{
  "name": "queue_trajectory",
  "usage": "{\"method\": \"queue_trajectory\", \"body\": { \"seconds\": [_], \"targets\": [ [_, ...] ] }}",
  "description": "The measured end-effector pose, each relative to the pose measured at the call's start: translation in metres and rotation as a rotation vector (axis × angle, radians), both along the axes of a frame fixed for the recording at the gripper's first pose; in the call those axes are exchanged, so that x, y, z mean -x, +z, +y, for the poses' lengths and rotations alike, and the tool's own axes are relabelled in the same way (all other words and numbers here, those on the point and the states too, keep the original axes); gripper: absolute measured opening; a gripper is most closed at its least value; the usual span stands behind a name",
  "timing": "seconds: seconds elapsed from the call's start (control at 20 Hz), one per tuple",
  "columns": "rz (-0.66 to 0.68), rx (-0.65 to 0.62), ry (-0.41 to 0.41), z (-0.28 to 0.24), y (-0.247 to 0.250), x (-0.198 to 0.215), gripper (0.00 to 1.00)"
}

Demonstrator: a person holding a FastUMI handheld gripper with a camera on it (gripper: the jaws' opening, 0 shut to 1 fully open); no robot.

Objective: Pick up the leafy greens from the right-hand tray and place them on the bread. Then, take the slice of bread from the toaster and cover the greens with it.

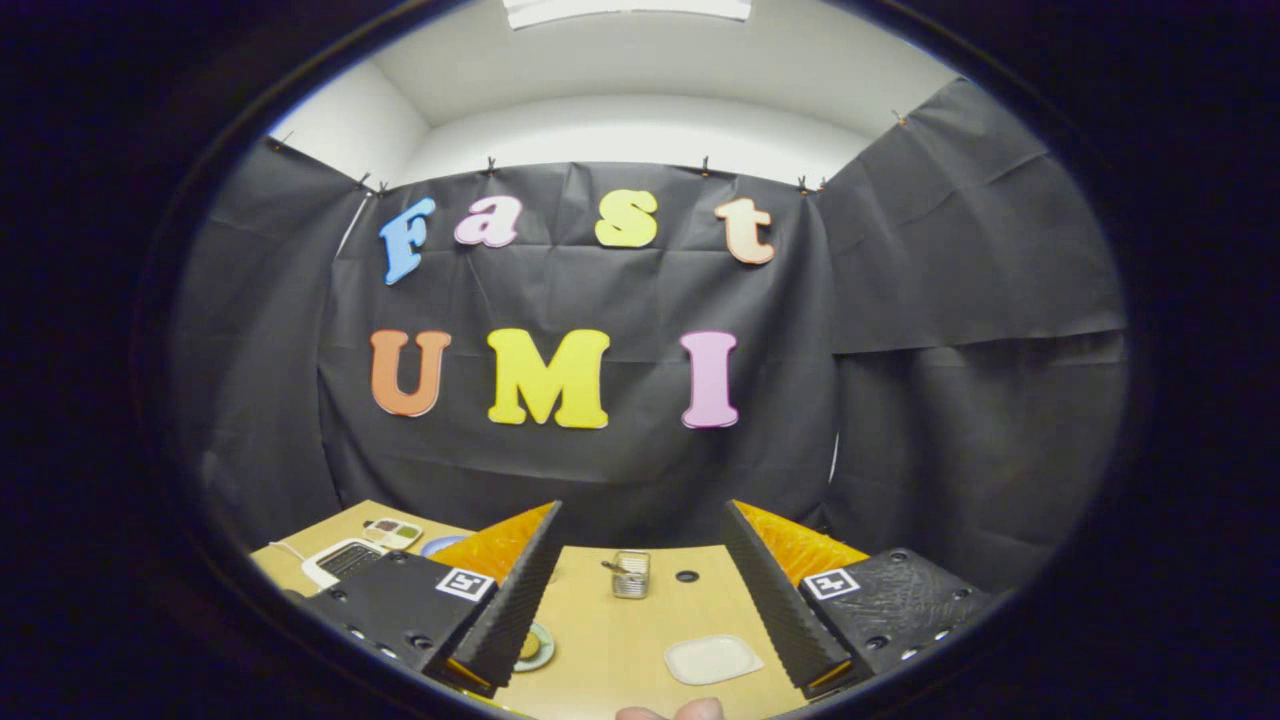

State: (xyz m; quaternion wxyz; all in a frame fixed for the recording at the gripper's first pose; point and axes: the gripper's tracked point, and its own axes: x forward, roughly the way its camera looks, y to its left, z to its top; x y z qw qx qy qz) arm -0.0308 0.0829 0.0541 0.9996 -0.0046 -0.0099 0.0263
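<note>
My gripper (642,508) is open and held above the wooden table (620,630), with nothing between its fingers. Far ahead, between the fingers, stands a small silvery toaster (630,575); I cannot tell if a slice sits in it. A white tray (713,659) lies nearer, just inside the right finger (775,590), and its surface looks plain. A green plate (538,648) with something tan on it peeks out from behind the left finger (515,595), mostly hidden.
A white device (345,560), a small compartment dish (392,532) and a blue plate rim (440,545) sit beyond the left finger. A dark round hole (686,576) marks the table beside the toaster. A person's fingertips (680,711) show at the near table edge.
</note>
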Motion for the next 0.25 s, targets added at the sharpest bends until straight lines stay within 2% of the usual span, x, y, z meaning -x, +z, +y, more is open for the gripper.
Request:
{"method": "queue_trajectory", "body": {
  "seconds": [0.25],
  "targets": [
    [0.010, -0.038, 0.016, 0.037, -0.002, 0.013, 0.96]
  ]
}}
